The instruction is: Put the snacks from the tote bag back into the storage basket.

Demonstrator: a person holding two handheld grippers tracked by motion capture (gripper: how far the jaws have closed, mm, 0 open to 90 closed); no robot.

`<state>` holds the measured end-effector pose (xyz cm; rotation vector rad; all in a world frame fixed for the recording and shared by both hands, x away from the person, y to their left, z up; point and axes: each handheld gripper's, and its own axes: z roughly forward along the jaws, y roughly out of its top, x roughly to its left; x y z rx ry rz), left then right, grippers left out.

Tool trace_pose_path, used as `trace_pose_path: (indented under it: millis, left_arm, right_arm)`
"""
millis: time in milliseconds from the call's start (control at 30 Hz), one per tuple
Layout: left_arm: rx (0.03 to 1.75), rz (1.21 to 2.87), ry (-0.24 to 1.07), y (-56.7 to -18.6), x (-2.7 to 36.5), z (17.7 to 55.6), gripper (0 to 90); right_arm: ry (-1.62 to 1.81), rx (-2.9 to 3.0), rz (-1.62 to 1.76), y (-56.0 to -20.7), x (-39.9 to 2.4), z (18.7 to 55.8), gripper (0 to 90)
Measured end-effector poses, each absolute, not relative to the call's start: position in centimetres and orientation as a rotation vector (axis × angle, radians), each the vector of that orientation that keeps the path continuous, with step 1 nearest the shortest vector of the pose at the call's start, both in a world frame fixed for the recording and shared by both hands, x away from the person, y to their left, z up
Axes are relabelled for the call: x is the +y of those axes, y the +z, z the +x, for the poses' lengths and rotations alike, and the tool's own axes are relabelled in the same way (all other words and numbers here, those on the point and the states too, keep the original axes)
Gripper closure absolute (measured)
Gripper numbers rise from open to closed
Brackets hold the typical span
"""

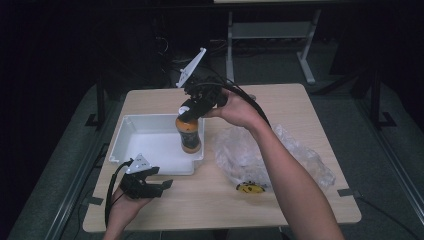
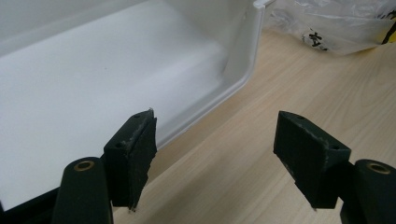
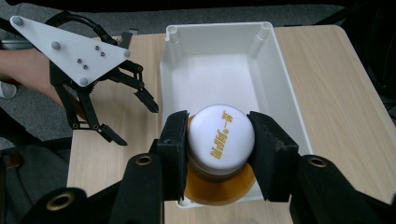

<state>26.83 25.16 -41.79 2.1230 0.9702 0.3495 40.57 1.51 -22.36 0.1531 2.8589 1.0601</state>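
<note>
Dark room, pale wooden tabletop [image 1: 210, 200]: bottle going into the white bin.
Right gripper [image 3: 219, 154] jaws clamp the bottle [image 1: 189, 132] by its cap above the bin [image 1: 131, 131], not yet released; left gripper [image 1: 160, 186] near the bin, jaws open and empty.

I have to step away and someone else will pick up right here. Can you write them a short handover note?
Right tool: shut on the white cap of the orange bottle, held upright over the near right corner of the white bin.
Left tool: open, holding nothing, resting on the table just beside the bin's near edge.
Clear plastic bag: lying on the table right of the bin.
Done: bottle gripped and brought over the bin.
Left: probably lower the bottle into the bin and let go.
</note>
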Motion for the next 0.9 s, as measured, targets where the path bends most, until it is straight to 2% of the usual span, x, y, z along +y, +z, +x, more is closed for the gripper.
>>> trace_pose_path:
  millis: [900]
  left_arm:
    - [0.973,2.129,0.349,-42.0,25.3,26.9,29.5]
  right_arm:
    - [1.042,2.887,0.201,-25.7,2.5,41.4,58.8]
